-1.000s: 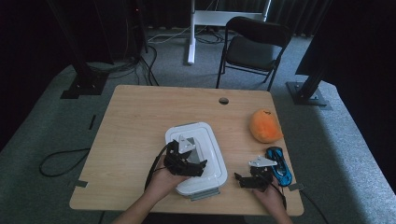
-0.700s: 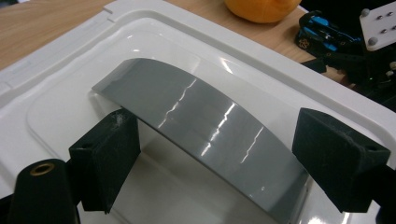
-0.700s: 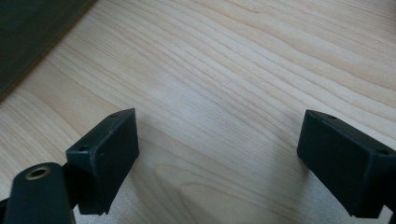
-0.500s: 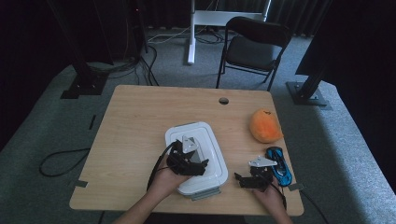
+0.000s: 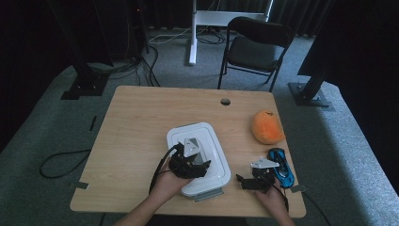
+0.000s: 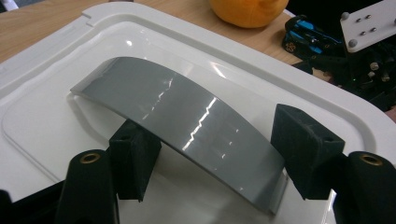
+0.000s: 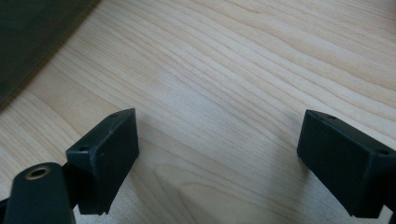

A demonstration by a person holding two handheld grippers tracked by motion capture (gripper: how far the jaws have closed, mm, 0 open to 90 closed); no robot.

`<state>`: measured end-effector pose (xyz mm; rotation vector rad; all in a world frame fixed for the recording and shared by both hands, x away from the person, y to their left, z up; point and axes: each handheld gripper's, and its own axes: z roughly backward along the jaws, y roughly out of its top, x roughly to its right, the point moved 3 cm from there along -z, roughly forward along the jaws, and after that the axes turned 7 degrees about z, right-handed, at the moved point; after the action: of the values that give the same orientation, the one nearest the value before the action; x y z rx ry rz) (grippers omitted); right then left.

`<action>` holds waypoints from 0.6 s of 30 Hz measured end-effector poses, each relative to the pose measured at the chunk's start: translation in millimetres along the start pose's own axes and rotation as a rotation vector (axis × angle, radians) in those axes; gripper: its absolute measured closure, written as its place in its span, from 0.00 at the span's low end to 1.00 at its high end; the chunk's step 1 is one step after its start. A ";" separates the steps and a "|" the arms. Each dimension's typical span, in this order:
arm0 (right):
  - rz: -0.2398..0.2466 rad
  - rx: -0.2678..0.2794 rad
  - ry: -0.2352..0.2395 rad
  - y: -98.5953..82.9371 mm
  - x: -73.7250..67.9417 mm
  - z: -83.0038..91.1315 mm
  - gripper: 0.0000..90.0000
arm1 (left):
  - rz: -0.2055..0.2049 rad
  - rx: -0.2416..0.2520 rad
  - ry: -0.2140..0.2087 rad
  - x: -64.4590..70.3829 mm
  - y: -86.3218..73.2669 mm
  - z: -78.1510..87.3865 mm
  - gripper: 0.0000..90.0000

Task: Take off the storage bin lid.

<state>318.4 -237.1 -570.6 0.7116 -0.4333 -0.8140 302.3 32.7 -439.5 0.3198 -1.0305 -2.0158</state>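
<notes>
A white lidded box (image 5: pixel 203 133) lies near the table's front middle. Its lid (image 6: pixel 46 126) carries an arched grey handle (image 6: pixel 187 126). My left gripper (image 5: pixel 190 162) hovers low over the lid and stands open. The handle runs across the gap of the left gripper (image 6: pixel 219 156), one jaw on each side, neither pressing it. My right gripper (image 5: pixel 245 182) sits near the front right edge, beside the box. In its own view the right gripper (image 7: pixel 224 158) is open over bare wood (image 7: pixel 233 70), holding nothing.
An orange round object (image 5: pixel 267 126) lies at the right of the table. A blue toy car (image 5: pixel 281 167) sits just right of my right gripper. A black chair (image 5: pixel 254 47) stands beyond the far edge, and there is a cable hole (image 5: pixel 225 101) in the tabletop.
My left gripper has edged slightly toward the near side over the lid. The right gripper has stayed put.
</notes>
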 end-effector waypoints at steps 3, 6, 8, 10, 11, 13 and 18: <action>0.000 0.000 0.000 0.0 0.0 0.0 0.13 | 0.009 0.001 -0.016 0.0 0.1 0.8 0.45; 0.000 0.000 0.000 0.0 0.0 0.0 0.13 | 0.019 0.002 -0.047 -1.4 0.4 2.6 0.48; 0.000 0.000 0.000 0.0 0.0 0.0 0.13 | 0.029 0.005 -0.061 -2.3 0.4 3.3 0.50; 0.000 0.000 0.000 0.0 0.0 0.0 0.13 | 0.029 0.004 -0.070 -2.6 0.1 4.3 0.51; 0.000 0.000 0.000 0.0 0.0 0.0 0.13 | 0.034 0.004 -0.080 -3.0 0.1 4.9 0.51; 0.000 0.000 0.000 0.0 0.0 0.0 0.13 | 0.034 0.007 -0.088 -3.4 0.1 6.6 0.52; 0.000 0.000 0.000 0.0 0.0 0.0 0.13 | 0.030 0.025 -0.096 -1.6 1.6 13.0 0.54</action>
<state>318.4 -237.1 -570.6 0.7115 -0.4334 -0.8137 297.1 40.5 -430.2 0.2209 -1.1143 -2.0091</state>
